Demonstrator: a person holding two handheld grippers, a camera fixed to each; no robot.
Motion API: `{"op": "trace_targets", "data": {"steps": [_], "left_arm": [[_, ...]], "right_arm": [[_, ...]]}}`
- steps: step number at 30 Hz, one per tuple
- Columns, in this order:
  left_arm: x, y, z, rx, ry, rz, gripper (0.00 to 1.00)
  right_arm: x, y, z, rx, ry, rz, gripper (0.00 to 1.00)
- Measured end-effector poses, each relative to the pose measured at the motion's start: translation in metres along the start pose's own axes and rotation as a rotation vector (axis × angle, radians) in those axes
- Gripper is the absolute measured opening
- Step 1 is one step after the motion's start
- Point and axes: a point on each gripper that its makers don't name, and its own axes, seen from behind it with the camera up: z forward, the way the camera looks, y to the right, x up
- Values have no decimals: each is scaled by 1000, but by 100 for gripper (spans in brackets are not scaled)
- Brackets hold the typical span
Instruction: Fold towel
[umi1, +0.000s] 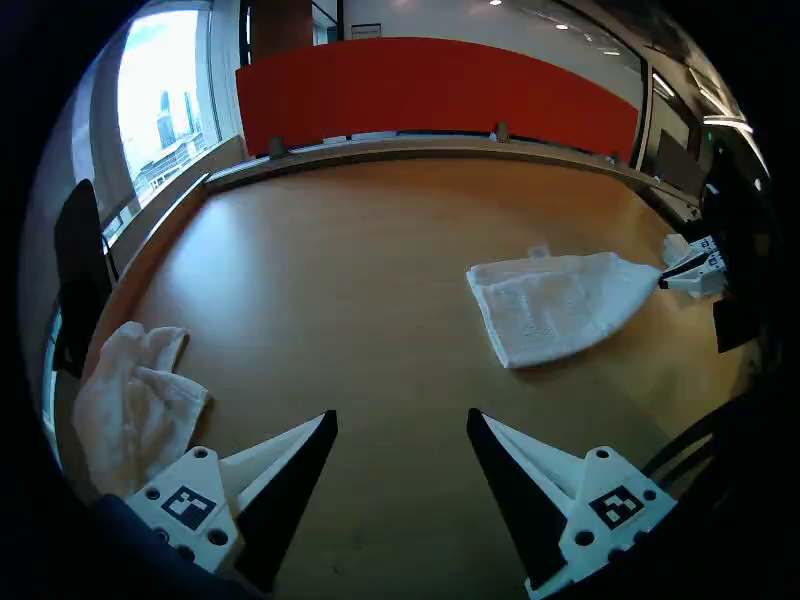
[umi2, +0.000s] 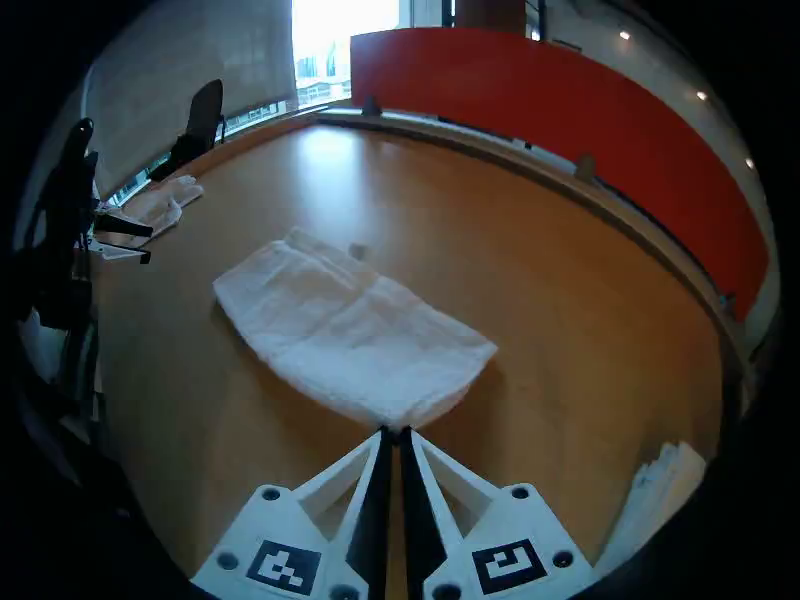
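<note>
Wood-grain counter (umi1: 330, 280) runs bare under my left hand-held gripper (umi1: 400, 415), whose fingers stand wide apart and hold nothing. I judge it sits low and ready so that it can take a second corner. Right of centre the towel (umi1: 555, 305) lies flat, and its thick near edge suggests it is already doubled over. Its right corner is drawn to a point where my right hand-held gripper (umi1: 690, 272) pinches it, which is why that end looks stretched. A crumpled cloth (umi1: 135, 400) sits at the counter's left edge, well apart from the towel and out of the way.

In the right gripper view, my right hand-held gripper (umi2: 392, 432) has its fingers nearly touching, closed on the near edge of the towel (umi2: 350, 335) with a thin lip of fabric between the tips. The towel stretches away across the counter (umi2: 560, 330) toward the left hand-held gripper (umi2: 125, 240), which hovers off its far end, apart from it. A stack (umi2: 655, 490) of folded whites lies at the lower right near the counter's edge; finished pieces, I'd guess. The next fold, I judge, needs the left to seize the far end.
</note>
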Motion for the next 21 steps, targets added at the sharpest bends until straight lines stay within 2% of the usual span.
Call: {"op": "trace_targets", "data": {"steps": [15,21], "left_arm": [[6,1,-1,-3,8,25,97],[6,0,0,2,10,25,96]], "right_arm": [[38,16,-32,-51,83,-41,6],[46,19,-39,-57,98,-63,6]]}}
